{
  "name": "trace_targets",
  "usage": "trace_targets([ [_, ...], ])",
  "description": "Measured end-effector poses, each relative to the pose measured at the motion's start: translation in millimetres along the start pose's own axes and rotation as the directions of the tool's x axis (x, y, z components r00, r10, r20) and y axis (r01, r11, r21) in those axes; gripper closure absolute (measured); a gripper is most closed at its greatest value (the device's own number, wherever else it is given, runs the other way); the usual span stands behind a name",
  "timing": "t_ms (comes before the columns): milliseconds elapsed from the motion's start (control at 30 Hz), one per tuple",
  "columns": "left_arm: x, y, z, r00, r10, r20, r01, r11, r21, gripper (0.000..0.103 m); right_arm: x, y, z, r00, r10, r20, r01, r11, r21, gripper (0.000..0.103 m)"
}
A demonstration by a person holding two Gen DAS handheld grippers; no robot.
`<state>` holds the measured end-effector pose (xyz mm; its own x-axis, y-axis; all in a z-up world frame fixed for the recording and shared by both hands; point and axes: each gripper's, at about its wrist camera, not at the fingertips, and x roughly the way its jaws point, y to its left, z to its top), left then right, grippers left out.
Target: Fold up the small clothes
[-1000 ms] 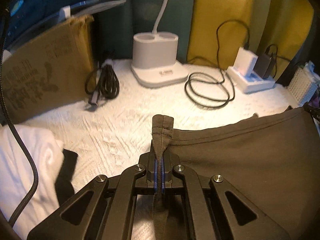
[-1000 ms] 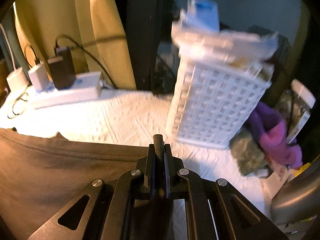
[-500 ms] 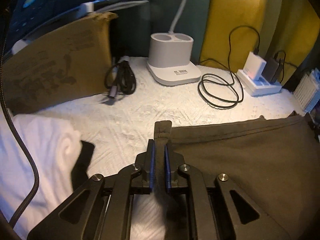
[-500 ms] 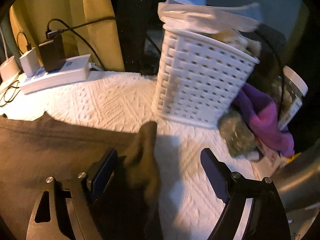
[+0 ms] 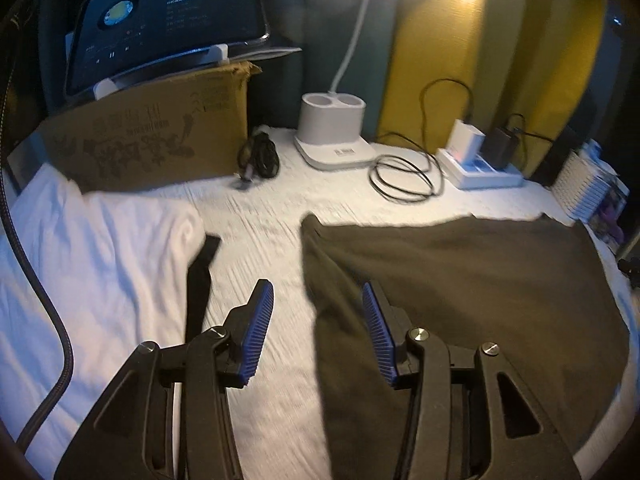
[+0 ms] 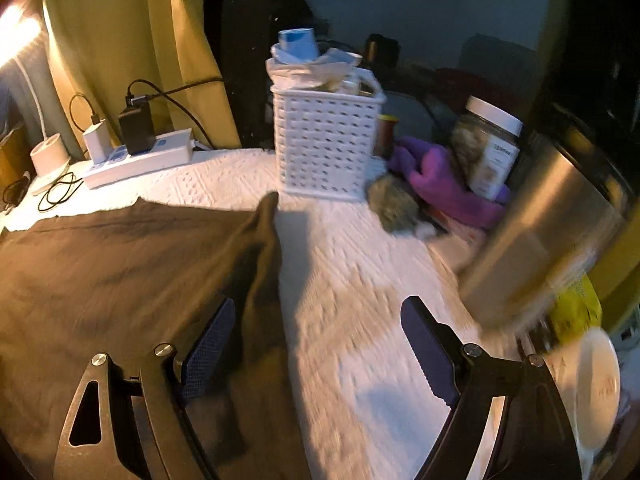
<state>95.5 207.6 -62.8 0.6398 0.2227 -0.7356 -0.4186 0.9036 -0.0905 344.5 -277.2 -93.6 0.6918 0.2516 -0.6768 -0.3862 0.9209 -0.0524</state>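
A dark olive-brown garment [image 5: 460,280] lies spread on the white textured cloth. Its left edge runs under my left gripper [image 5: 318,312], whose jaws are opening; the blue pads stand apart above the cloth and the garment's edge lies loose below them, not pinched. In the right wrist view the same garment [image 6: 120,264] fills the left half, with a raised fold at its right edge. My right gripper [image 6: 316,324] stands wide open; its left pad is beside that fold, and only white cloth shows between the pads.
White fabric [image 5: 92,264] with a black strip [image 5: 200,280] lies at left. A cardboard box [image 5: 152,140], lamp base [image 5: 332,128], coiled cable [image 5: 404,176] and power strip [image 5: 480,168] line the back. A white basket [image 6: 324,144], jar [image 6: 488,152], purple cloth [image 6: 440,180] and steel canister [image 6: 548,232] stand right.
Both grippers have let go of the garment's corners and opened. Both have pulled back, so more of the table shows, and the garment lies flat.
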Motion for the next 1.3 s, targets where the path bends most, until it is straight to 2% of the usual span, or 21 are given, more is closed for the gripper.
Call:
trace_targets([
  [267, -18, -15, -40, 0.998, -0.056, -0.029, 0.057, 0.998, 0.009, 0.056, -25, -13, -52, 1.000, 0.016, -0.022, -0.014, 0.997, 0.077, 0.017],
  [500, -33, -21, -74, 0.994, -0.082, -0.076, 0.084, 0.996, 0.019, 0.055, -43, -25, -93, 0.994, 0.111, -0.002, -0.109, 0.977, 0.182, 0.017],
  [533, -36, -21, -81, 0.992, -0.091, -0.083, 0.093, 0.996, 0.015, 0.052, -46, -24, -97, 0.994, 0.108, -0.004, -0.105, 0.976, 0.188, 0.017],
  [567, -38, -20, -86, 0.991, -0.102, -0.090, 0.103, 0.995, 0.006, 0.047, -48, -22, -100, 0.995, 0.103, -0.007, -0.100, 0.977, 0.187, 0.017],
  [600, -40, -20, -92, 0.988, -0.122, -0.097, 0.122, 0.992, -0.004, 0.036, -49, -21, -103, 0.995, 0.101, -0.009, -0.097, 0.977, 0.188, 0.017],
  [667, -44, -19, -103, 0.981, -0.160, -0.106, 0.159, 0.987, -0.015, 0.029, -51, -18, -111, 0.994, 0.106, -0.019, -0.100, 0.974, 0.202, 0.017],
  [900, -52, -22, -124, 0.973, -0.187, -0.138, 0.191, 0.982, 0.011, 0.029, -55, -12, -129, 0.989, 0.148, -0.018, -0.139, 0.960, 0.242, 0.017],
  [1133, -54, -22, -134, 0.972, -0.177, -0.152, 0.187, 0.981, 0.054, 0.029, -47, -5, -125, 0.979, 0.204, 0.004, -0.197, 0.939, 0.282, 0.018],
  [1200, -55, -24, -138, 0.971, -0.189, -0.148, 0.199, 0.978, 0.059, 0.029, -45, -1, -122, 0.975, 0.220, 0.012, -0.214, 0.932, 0.294, 0.024],
  [1233, -56, -25, -139, 0.971, -0.193, -0.143, 0.204, 0.977, 0.063, 0.029, -43, 2, -120, 0.970, 0.241, 0.018, -0.235, 0.924, 0.302, 0.037],
  [1300, -57, -28, -142, 0.969, -0.211, -0.128, 0.222, 0.972, 0.077, 0.029, -41, 7, -119, 0.968, 0.250, 0.031, -0.247, 0.917, 0.315, 0.047],
])
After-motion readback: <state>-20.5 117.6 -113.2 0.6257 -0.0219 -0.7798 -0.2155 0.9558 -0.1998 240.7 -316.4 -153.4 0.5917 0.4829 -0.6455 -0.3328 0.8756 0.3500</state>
